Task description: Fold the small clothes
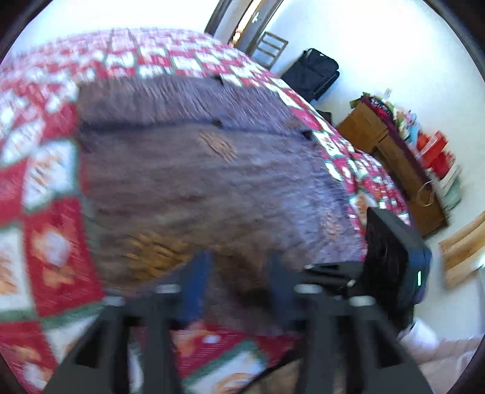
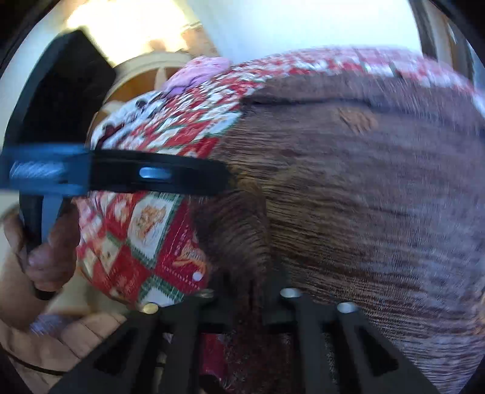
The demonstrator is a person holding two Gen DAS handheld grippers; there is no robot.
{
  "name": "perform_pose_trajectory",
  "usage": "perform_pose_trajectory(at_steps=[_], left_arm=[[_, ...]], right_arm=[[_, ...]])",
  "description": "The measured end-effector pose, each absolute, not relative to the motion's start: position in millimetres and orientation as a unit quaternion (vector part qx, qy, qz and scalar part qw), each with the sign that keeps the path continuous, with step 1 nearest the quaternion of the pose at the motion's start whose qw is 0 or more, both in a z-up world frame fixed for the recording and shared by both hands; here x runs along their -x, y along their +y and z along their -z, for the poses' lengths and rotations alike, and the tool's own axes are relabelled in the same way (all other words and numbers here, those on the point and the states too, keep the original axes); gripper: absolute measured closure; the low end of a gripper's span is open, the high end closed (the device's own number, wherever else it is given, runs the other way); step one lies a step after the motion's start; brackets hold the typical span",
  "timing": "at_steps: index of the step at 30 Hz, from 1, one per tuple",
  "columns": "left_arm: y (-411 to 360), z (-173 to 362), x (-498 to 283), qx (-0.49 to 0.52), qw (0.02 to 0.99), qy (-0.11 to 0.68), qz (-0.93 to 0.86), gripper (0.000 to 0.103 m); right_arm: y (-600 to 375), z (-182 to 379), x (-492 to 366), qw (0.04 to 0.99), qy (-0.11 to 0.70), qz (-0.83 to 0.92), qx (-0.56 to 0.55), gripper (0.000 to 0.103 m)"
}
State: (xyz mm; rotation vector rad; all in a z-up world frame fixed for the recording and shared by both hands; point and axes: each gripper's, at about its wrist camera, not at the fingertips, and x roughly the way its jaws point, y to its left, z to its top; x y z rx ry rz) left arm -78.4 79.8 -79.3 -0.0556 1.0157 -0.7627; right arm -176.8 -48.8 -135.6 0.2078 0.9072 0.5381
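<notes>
A brown and purple knit garment [image 1: 197,169] lies spread on a bed with a red, green and white patchwork quilt [image 1: 51,242]. My left gripper [image 1: 239,282] hangs just above the garment's near edge, its blue fingers [image 1: 197,278] open and apart with nothing pinched. In the right wrist view the same garment [image 2: 363,188] fills the right side. My right gripper [image 2: 251,291] is low at the garment's near left edge and shut on a raised fold of the knit [image 2: 242,236]. The left gripper [image 2: 218,177] reaches in from the left, held by a hand [image 2: 45,257].
The bed's far edge drops to a white floor with a black suitcase [image 1: 312,72], cardboard boxes [image 1: 394,157] full of colourful things and a doorway [image 1: 242,21]. A pink bundle [image 2: 197,72] lies on the quilt at the far left. Both views are motion-blurred.
</notes>
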Motion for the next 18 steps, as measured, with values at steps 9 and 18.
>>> perform_pose_trajectory(at_steps=[9, 18], left_arm=[[75, 70, 84, -0.130, 0.809, 0.383, 0.427, 0.015], [15, 118, 106, -0.355, 0.727, 0.334, 0.483, 0.015]], right_arm=[[-100, 136, 176, 0.846, 0.416, -0.257, -0.212, 0.095], [-96, 148, 155, 0.830, 0.467, -0.217, -0.216, 0.095]])
